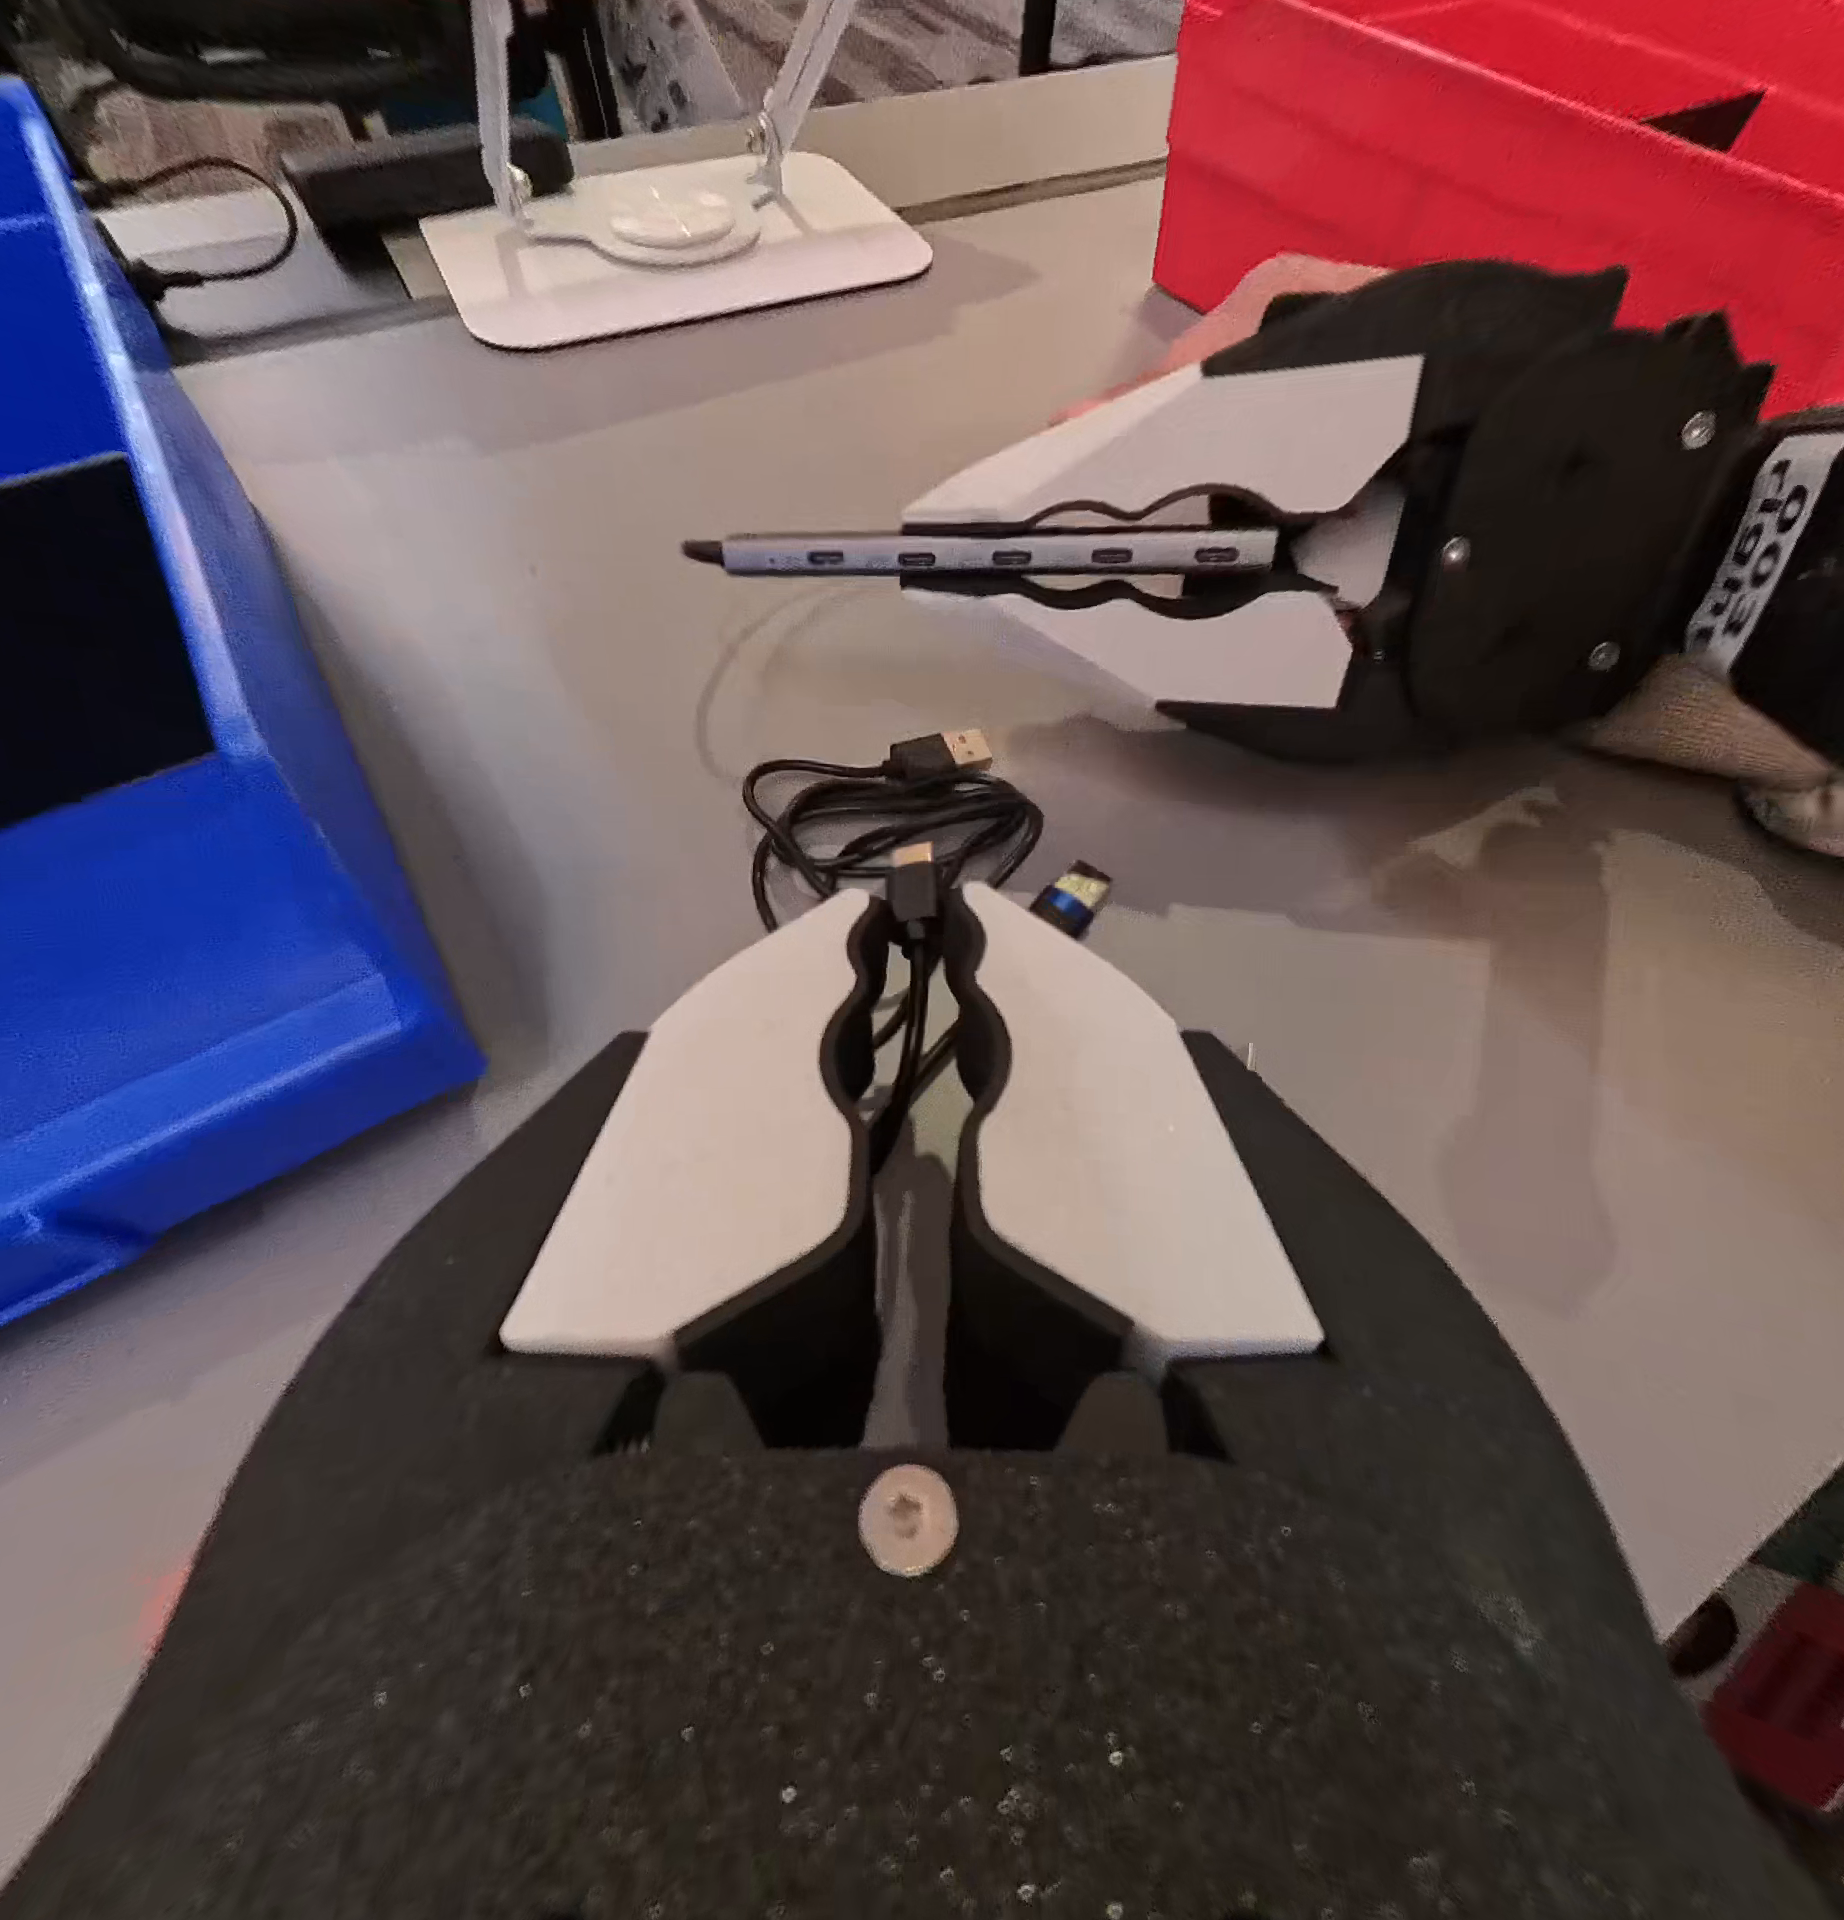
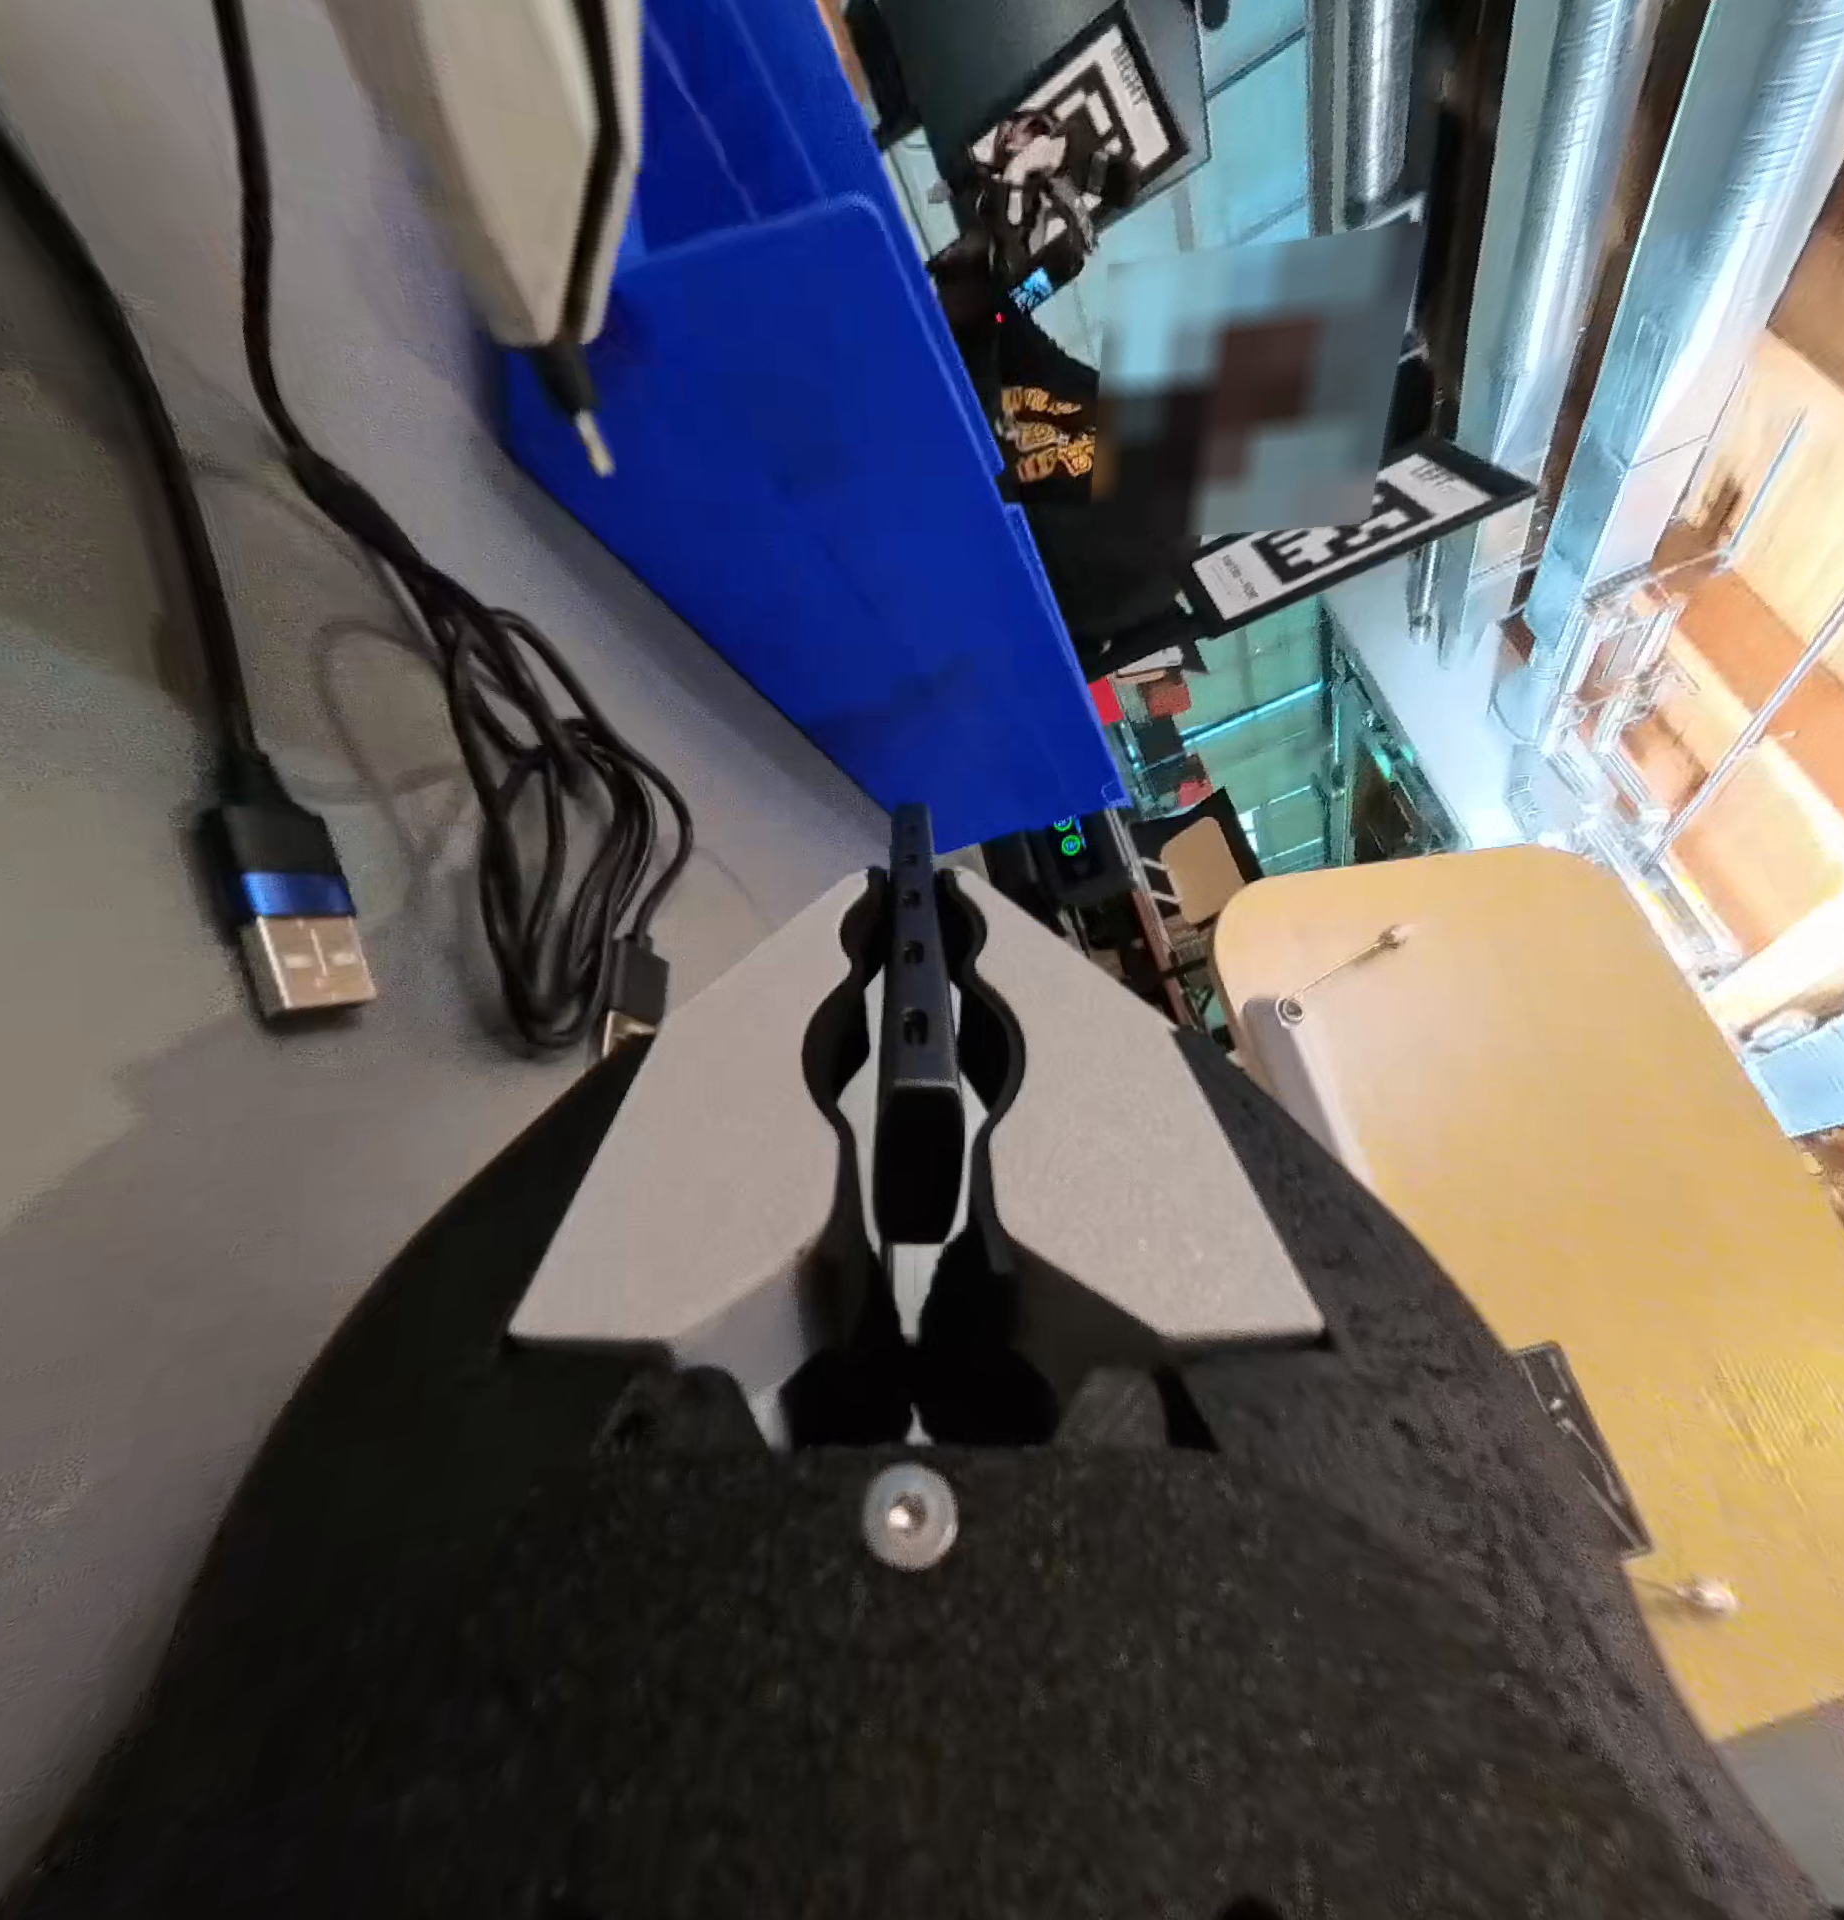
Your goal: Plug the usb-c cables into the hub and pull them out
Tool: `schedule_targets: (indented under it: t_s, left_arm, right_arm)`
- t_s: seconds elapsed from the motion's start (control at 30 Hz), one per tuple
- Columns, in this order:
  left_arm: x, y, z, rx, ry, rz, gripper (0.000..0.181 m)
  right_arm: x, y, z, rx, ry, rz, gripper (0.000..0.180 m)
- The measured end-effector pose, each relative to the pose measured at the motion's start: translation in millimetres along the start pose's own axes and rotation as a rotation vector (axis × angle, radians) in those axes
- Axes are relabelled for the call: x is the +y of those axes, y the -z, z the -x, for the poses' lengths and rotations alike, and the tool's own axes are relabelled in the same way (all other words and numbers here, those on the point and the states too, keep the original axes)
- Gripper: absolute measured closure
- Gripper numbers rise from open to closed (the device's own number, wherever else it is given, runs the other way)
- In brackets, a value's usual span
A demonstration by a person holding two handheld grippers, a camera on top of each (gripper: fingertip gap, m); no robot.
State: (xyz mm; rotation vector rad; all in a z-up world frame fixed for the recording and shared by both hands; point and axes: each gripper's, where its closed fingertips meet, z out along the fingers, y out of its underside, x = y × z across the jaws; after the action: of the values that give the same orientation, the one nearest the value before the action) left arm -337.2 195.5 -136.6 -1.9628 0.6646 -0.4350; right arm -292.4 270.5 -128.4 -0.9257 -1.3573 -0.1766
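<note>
Left wrist view. The left tongs [image 1: 913,904] are pressed together on a black cable's plug [image 1: 913,881], its metal tip pointing toward 12 o'clock. The hub [image 1: 991,556] lies toward 1 o'clock, held off the table [image 1: 482,582] across the right tongs [image 1: 913,551]; its long axis runs 9 to 3 o'clock, and its row of ports faces the plug. The left tongs are judged the ones to advance. Coiled cable [image 1: 887,821] and a flat plug [image 1: 949,750] lie between; a blue bin [image 1: 170,883] stands at 9 o'clock, a red box [image 1: 1520,156] at 1 o'clock.

Right wrist view. The right tongs [image 2: 913,883] pinch the hub [image 2: 913,997] lengthwise. The left tongs [image 2: 544,301] with the plug [image 2: 591,436] appear at 11 o'clock, well apart. A blue-banded plug [image 2: 289,914] lies at 9 o'clock.
</note>
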Motion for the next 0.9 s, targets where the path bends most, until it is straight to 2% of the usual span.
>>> schedule_targets:
  t_s: [0.13, 0.2, 0.3, 0.37, 0.43, 0.53, 0.63, 0.73, 0.8, 0.87, 0.9]
  left_arm:
    - [-0.1, -4.4, -4.0, 0.024, -0.008, 0.003, 0.171]
    - [0.9, -6.0, -5.9, 0.021, -0.03, 0.009, 0.171]
    - [-1.1, -5.6, -10.0, 0.03, -0.036, 0.0, 0.171]
    - [-1.3, -4.8, -10.3, 0.026, -0.043, -0.004, 0.171]
    - [-0.9, -3.6, -9.1, 0.019, -0.042, -0.004, 0.171]
    - [-2.1, -1.9, -9.3, 0.027, -0.028, -0.013, 0.171]
    - [-2.7, -2.0, -10.7, 0.032, -0.028, -0.014, 0.171]
    - [-3.8, -2.8, -14.1, 0.038, -0.041, -0.016, 0.171]
    - [-3.9, -3.8, -16.3, 0.039, -0.052, -0.013, 0.171]
    - [-3.9, -5.5, -18.0, 0.039, -0.062, -0.009, 0.171]
    - [-3.7, -6.5, -18.6, 0.04, -0.066, -0.007, 0.171]
  right_arm:
    - [-10.8, 4.5, -15.0, 0.05, -0.106, -0.033, 0.171]
    - [-21.4, 10.9, -43.7, 0.077, -0.283, -0.057, 0.171]
    - [-44.3, 31.2, -115.1, 0.122, -0.571, -0.127, 0.171]
    - [-59.0, 55.3, -169.2, 0.128, -0.706, -0.158, 0.171]
    - [-56.7, 87.3, -225.2, 0.174, -0.796, -0.161, 0.171]
    - [1.0, 128.1, -276.8, 0.16, -0.905, 0.021, 0.171]
    - [110.1, 167.9, -291.1, 0.207, -1.073, 0.263, 0.171]
    - [210.7, 185.4, -252.4, 0.111, -1.446, 0.406, 0.171]
    - [245.8, 182.6, -220.2, 0.009, -1.672, 0.418, 0.171]
    - [263.1, 174.2, -190.4, -0.091, -1.725, 0.473, 0.171]
    - [273.0, 171.8, -173.1, -0.136, -1.724, 0.565, 0.171]
